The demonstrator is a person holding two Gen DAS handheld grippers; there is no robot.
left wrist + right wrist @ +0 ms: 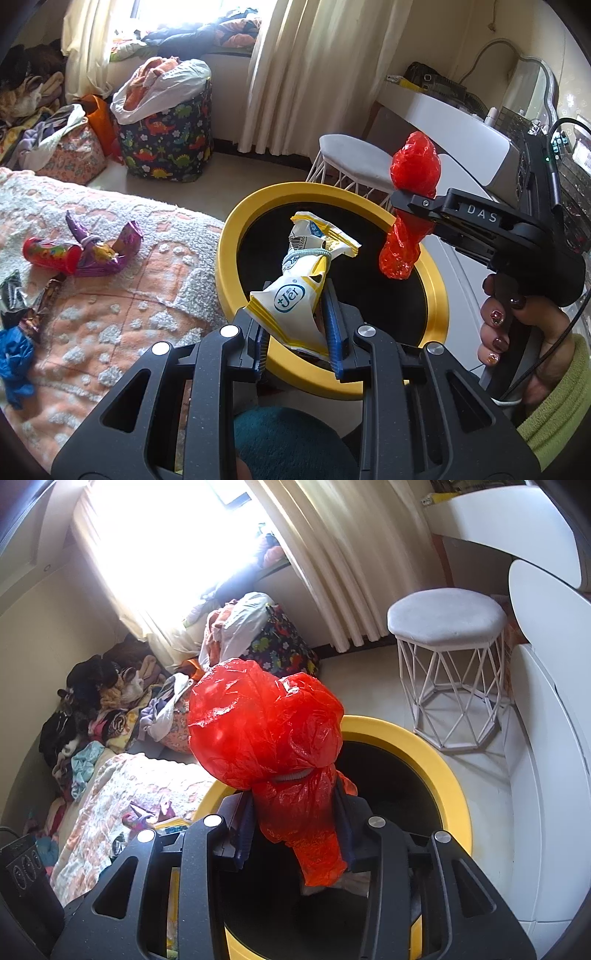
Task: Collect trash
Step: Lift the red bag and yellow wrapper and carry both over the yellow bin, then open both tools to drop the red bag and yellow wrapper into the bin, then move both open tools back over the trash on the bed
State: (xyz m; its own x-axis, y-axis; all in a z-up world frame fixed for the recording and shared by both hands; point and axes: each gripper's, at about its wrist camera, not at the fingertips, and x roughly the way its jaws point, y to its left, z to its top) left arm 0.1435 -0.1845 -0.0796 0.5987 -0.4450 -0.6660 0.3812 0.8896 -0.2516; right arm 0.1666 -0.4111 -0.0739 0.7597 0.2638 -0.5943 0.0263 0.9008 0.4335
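My left gripper (295, 295) is shut on a white and yellow snack bag (295, 291) tied with a band, held over the yellow-rimmed bin (227, 236). My right gripper (400, 212) is shut on a crumpled red plastic bag (413, 162), held above the bin's right side. In the right wrist view the red plastic bag (266, 731) fills the middle between the fingers of the right gripper (295, 801), with the yellow-rimmed bin (436, 760) and its dark inside right below.
Purple and red wrappers (85, 251) and a blue crumpled piece (14, 354) lie on the orange and white blanket (129, 314) at left. A white stool (450, 657) stands beyond the bin. A dinosaur-print basket (170, 144) and clothes piles sit near the window. A white desk (461, 122) is at right.
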